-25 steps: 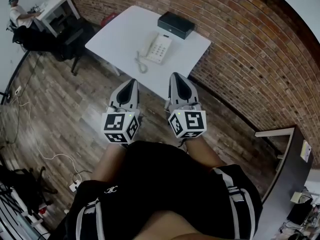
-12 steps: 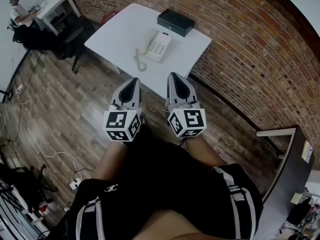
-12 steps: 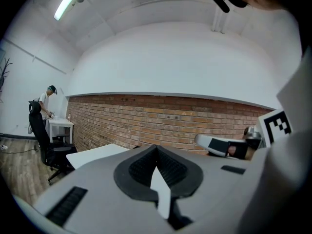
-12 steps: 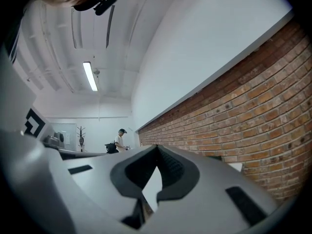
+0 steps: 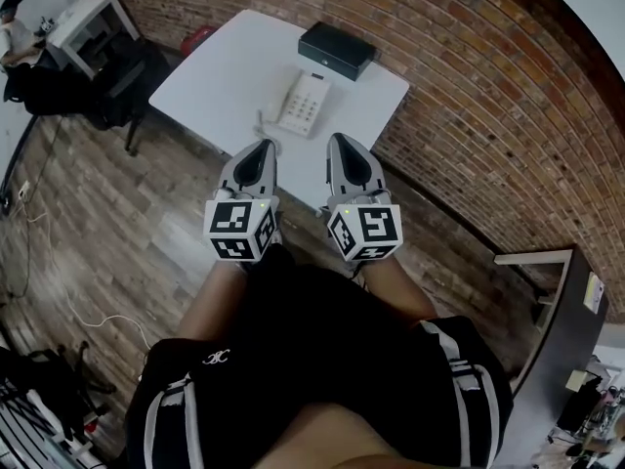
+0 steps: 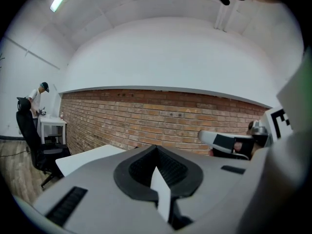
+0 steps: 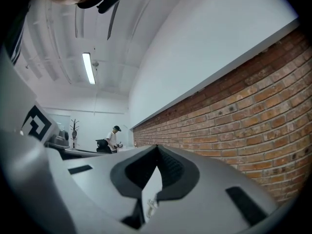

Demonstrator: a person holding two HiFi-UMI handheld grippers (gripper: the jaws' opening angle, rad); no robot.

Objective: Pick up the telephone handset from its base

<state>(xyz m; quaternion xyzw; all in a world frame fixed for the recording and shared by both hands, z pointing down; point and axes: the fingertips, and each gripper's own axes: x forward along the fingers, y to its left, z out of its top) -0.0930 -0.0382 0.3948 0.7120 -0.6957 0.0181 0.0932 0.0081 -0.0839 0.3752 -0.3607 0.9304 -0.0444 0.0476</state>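
Note:
A white telephone (image 5: 303, 104) lies on the white table (image 5: 220, 71), its handset (image 5: 286, 106) resting on the base's left side and a coiled cord (image 5: 264, 121) trailing off to the left. In the head view, my left gripper (image 5: 262, 146) and right gripper (image 5: 341, 141) are held side by side at the table's near edge, short of the phone, both pointing towards it. Both are shut and hold nothing. The left gripper view shows its jaws (image 6: 156, 148) closed tip to tip, with the table corner (image 6: 90, 155) beyond. The right gripper (image 7: 157, 148) jaws also meet; the phone is hidden there.
A black box (image 5: 337, 49) sits on the table behind the phone. A brick wall (image 5: 469, 96) runs along the right. A black chair (image 5: 117, 81) and a white desk (image 5: 83, 22) with a seated person stand at far left. Cables (image 5: 88, 311) lie on the wooden floor.
Both grippers have moved forward together, from over the floor to the table's near edge, closer to the telephone. Both stay shut.

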